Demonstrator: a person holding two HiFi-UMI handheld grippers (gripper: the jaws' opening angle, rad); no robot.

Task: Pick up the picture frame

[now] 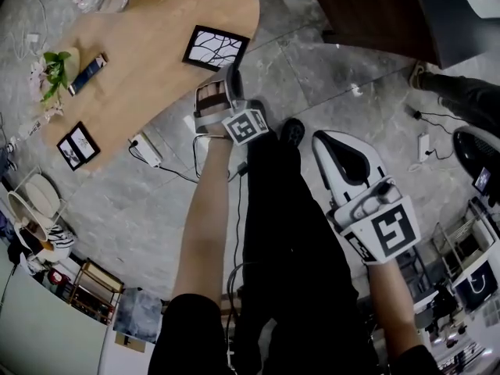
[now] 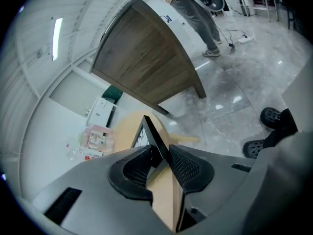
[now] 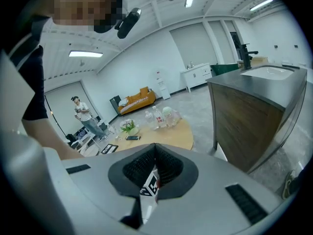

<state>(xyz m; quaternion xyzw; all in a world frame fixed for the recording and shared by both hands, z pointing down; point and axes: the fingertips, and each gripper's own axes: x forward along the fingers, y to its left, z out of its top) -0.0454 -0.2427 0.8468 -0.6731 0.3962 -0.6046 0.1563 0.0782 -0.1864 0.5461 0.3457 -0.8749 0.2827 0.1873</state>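
Presently catalogued: one picture frame point(image 1: 216, 47), black-bordered, with a white sheet of dark branching lines under what is judged to be glass.

Location: it is seen at the near rim of the round wooden tabletop point(image 1: 148, 61), one corner past the edge. Whether it rests on the wood or hangs just above it cannot be told.

Hold: the left claw point(image 2: 162, 153) is clenched on the frame's near border, and the thin dark moulding is pinched edge-on between the ribbed pads. The right claw point(image 3: 154, 163) is closed on nothing and is kept well apart from the tabletop.

Handling, as judged: the item is rated light and stiff, so no sag is expected. The glazing is rated fragile and the moulding smooth, so a slip or a knock against the tabletop rim is to be guarded against. The border is preferred as the gripping place; pressure on the glazed middle is to be avoided. With one edge held, a swing about the pads is to be expected.

Also noted: a second, smaller frame point(image 1: 78, 144) at the tabletop's far side, untouched.
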